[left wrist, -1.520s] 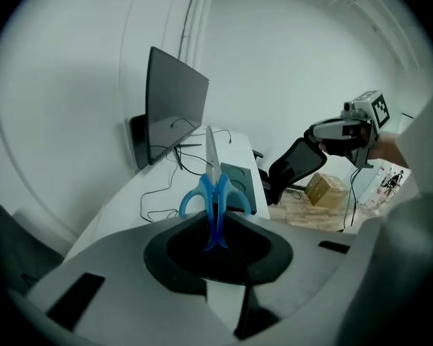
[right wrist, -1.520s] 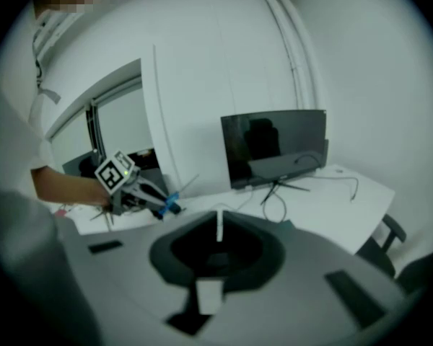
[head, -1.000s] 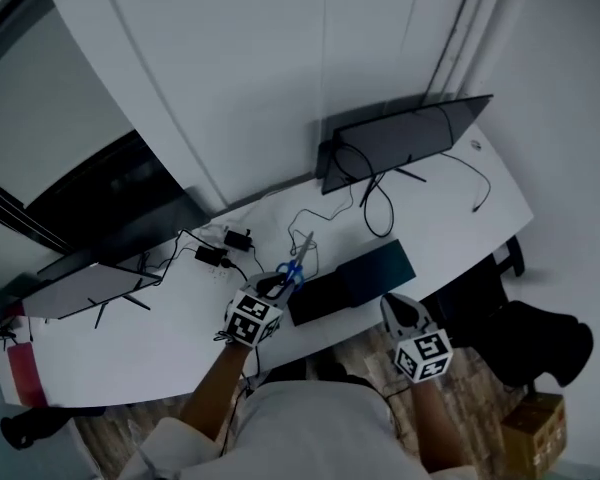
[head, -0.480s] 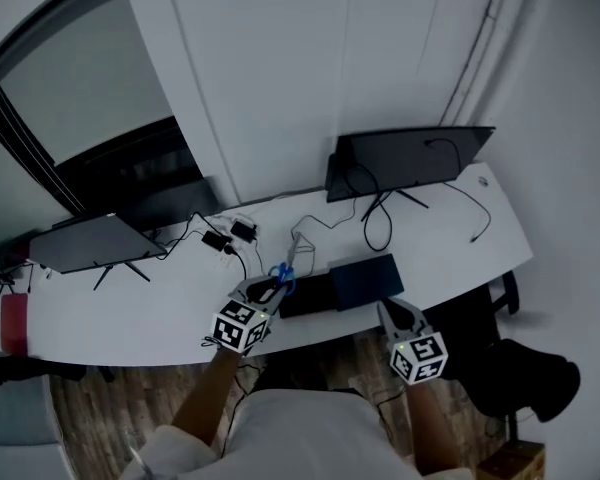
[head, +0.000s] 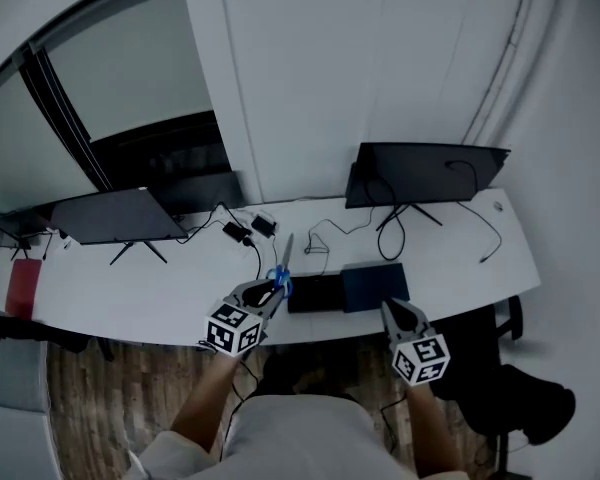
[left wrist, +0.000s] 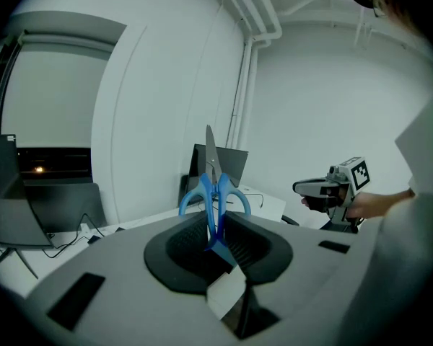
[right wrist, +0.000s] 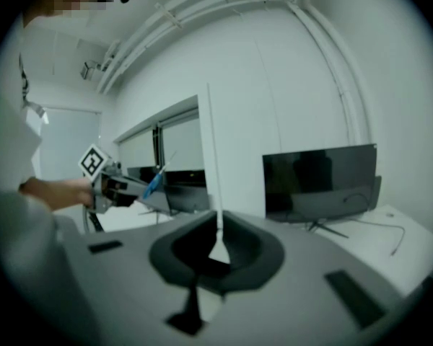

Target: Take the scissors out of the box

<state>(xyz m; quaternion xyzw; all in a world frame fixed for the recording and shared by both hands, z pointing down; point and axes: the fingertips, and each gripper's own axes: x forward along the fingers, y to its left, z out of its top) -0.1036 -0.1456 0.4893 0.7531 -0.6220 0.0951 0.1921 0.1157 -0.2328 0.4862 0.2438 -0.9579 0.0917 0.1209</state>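
Left claw [head: 266, 292] pinches the scissors [head: 280, 274] at the blue handles. In the left gripper view the handles [left wrist: 213, 197] sit clamped between the claw's pads and the blades stand closed, tip upward and away from the person.

Scissors are out of the box [head: 374, 285], in the air over the near edge of the table [head: 160, 298], just left of the box's black part. The box lies flat on the table between the two claws.

Right claw [head: 389, 309] is pressed together with nothing in it (right gripper view [right wrist: 218, 225]). It is off the table's near edge, just in front of the box, not touching it.

On the table behind: a monitor [head: 425, 173] at right, another [head: 115, 216] at left, and adapters with cables [head: 242, 230] between them.
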